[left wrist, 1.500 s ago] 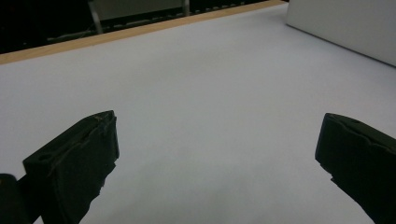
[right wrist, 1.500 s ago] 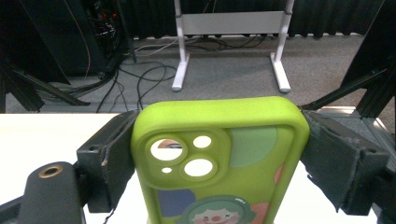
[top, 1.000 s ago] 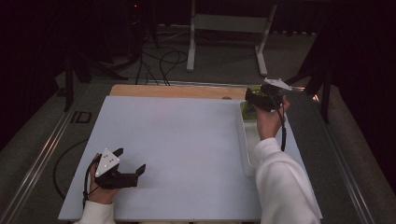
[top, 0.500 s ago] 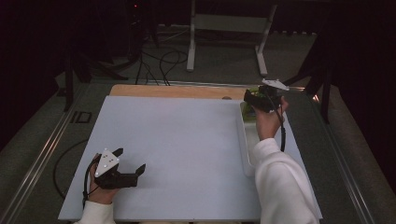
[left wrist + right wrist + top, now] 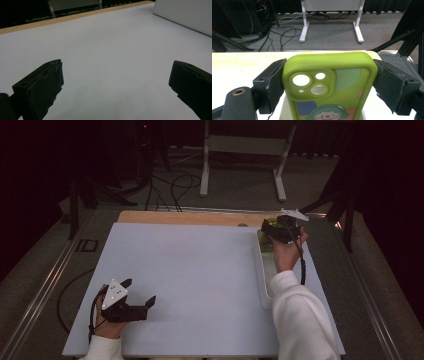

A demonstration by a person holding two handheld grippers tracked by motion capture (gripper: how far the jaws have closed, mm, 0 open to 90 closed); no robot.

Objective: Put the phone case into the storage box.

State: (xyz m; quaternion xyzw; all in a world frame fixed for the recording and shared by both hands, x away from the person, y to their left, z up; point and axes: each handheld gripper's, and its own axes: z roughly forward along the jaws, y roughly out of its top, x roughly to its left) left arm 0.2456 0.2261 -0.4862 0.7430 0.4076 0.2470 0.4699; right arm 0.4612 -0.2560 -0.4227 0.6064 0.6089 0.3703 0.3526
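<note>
1. The phone case (image 5: 329, 87) is a soft-looking, matte lime-green shell with rounded corners. It has a raised camera block pierced by round holes, a pale green patch, blue and orange shapes, and a cartoon clown face with green hair at its lower end.
2. The right gripper (image 5: 329, 82) has it clamped by its two long sides: each black, rough-edged jaw pad presses flat against one flank, the jaws spread just as wide as the case. The case's printed back faces the camera.
3. In the high view the case (image 5: 272, 226) is held above the far end of a long, narrow white tray (image 5: 262, 280), near the far right corner of the table (image 5: 200, 270).
4. The tray runs along the table's right edge; its walls look smooth and plain.
5. The table top is a flat, matte white sheet, with a strip of light wood (image 5: 190, 217) showing along its far edge.
6. The left gripper (image 5: 136, 296) rests near the near left corner, jaws wide apart and holding nothing; its black pads look worn and frayed at the edges.
</note>
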